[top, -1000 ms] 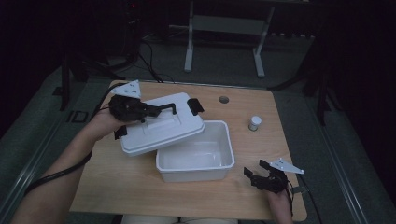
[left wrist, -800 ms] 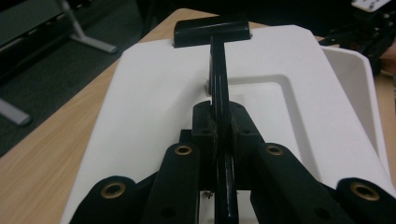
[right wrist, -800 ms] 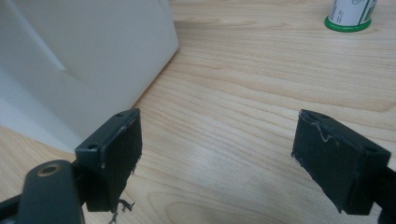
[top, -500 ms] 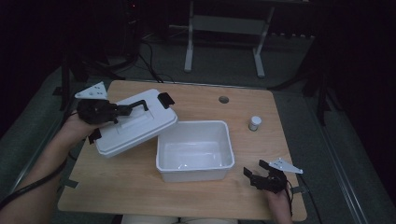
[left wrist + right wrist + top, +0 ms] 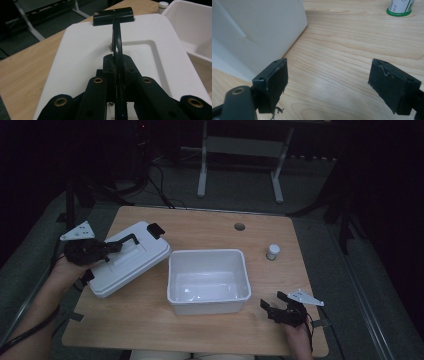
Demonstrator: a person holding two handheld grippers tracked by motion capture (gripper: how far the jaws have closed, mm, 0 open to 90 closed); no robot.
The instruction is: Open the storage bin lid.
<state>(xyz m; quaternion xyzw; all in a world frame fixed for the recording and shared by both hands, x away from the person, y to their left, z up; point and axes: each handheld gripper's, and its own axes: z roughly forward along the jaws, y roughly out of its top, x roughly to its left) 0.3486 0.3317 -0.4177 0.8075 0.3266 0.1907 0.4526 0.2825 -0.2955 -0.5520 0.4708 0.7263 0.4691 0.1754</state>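
Two jaws of the left gripper (image 5: 117, 75) pinch the lid (image 5: 127, 260) by its black handle (image 5: 117, 42); lower it level onto the desk (image 5: 150, 325), beside the bin (image 5: 208, 257). Right gripper (image 5: 328, 82) gapes empty.

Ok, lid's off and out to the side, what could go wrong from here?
1. The left gripper holds the white lid only by its thin black handle, so the lid could swing or tip.
2. The lid's near end sits close to the table edge, so it might slide off if released there.
3. Moved back rightward, it could knock the open white bin.
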